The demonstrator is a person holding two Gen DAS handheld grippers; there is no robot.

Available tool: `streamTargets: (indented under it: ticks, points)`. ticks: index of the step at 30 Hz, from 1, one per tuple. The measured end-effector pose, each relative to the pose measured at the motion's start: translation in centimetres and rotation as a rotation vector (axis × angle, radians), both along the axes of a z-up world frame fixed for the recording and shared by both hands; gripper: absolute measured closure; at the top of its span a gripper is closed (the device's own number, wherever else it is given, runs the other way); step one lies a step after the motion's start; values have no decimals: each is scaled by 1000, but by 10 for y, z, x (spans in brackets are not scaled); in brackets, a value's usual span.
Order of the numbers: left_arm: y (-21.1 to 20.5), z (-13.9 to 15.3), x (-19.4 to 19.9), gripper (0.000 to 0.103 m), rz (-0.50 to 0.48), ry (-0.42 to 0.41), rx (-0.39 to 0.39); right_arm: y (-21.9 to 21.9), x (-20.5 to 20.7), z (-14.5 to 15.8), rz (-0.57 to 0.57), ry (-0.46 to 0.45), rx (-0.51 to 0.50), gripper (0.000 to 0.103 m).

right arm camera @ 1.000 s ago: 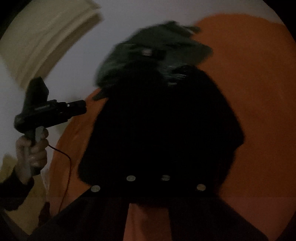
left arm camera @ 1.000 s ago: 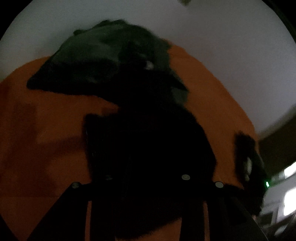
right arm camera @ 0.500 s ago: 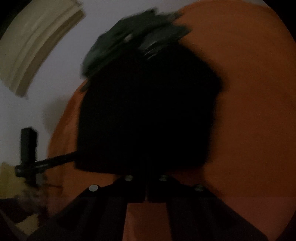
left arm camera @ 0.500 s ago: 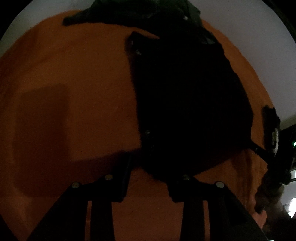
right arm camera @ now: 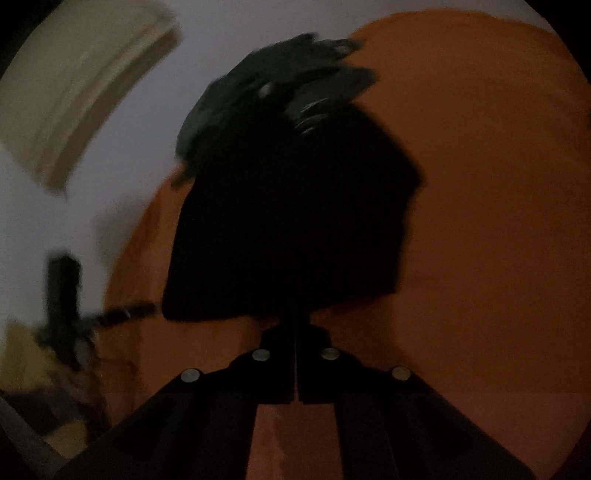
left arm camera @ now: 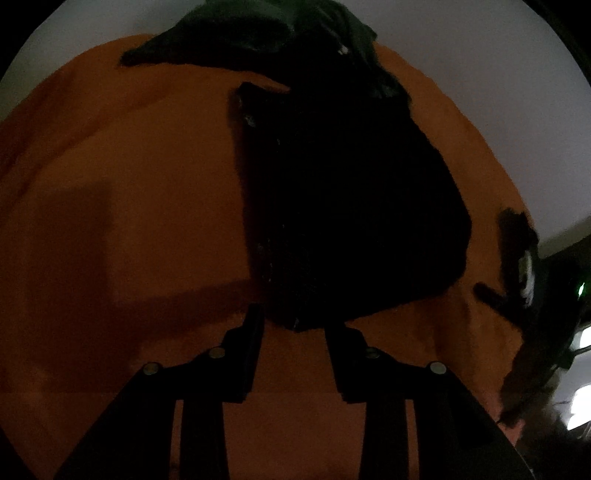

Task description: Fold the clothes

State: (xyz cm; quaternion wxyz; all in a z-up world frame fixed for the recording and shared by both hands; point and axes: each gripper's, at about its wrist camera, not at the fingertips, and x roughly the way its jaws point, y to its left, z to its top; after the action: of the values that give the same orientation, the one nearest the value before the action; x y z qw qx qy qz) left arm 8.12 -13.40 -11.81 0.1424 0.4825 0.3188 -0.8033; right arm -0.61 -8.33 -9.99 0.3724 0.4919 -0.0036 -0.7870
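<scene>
1. Left wrist view: a black garment (left arm camera: 351, 206), folded into a compact block, lies flat on the orange cloth (left arm camera: 122, 206) that covers the tabletop. A darker, greenish garment (left arm camera: 258, 33) is heaped at its far end. The left hand-held gripper (left arm camera: 295, 325) stands partly open just at the near corner of the black garment; the corner lies between the fingers, but the pads do not look pressed onto it. At the right edge the other hand-held gripper (left arm camera: 517, 258) shows only as a dark shape.

2. Right wrist view: the picture is blurred. The right hand-held gripper (right arm camera: 295, 325) has its fingers nearly together with only a thin slit between them, at the garment's near edge (right arm camera: 288, 229). Its jaws have just been opening a little; whether a thin edge of cloth is still pinched there I cannot tell, it is too dark. The left hand-held gripper (right arm camera: 110, 317) shows at the left, beside the garment.

3. Judgement: a fold looks just laid down, and this is the release. Next, both grippers would need to let go cleanly and back away without dragging the fold, then either fold again or reach for the heaped garment.
</scene>
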Motion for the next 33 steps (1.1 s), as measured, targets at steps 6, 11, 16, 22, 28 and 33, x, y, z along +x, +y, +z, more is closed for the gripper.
streamTargets:
  ticks: [6,11,16,22,28,33]
  points:
    - [-39,2,22,67,139,10,35,-89,117,6,366,760,442,44]
    - [-83,3,61,67,262,29,97,-150,168,-41,610,1031,659,44]
    - [-90,1,96,67,319,19,124,-189,168,-69,656,1054,745,44]
    - [-88,-9,97,67,336,11,186,-231,145,-71,599,1037,697,44]
    - [-87,-1,98,67,316,17,158,-267,118,-61,555,977,683,63]
    - [-81,-5,103,67,309,33,154,-257,96,-13,487,841,553,91]
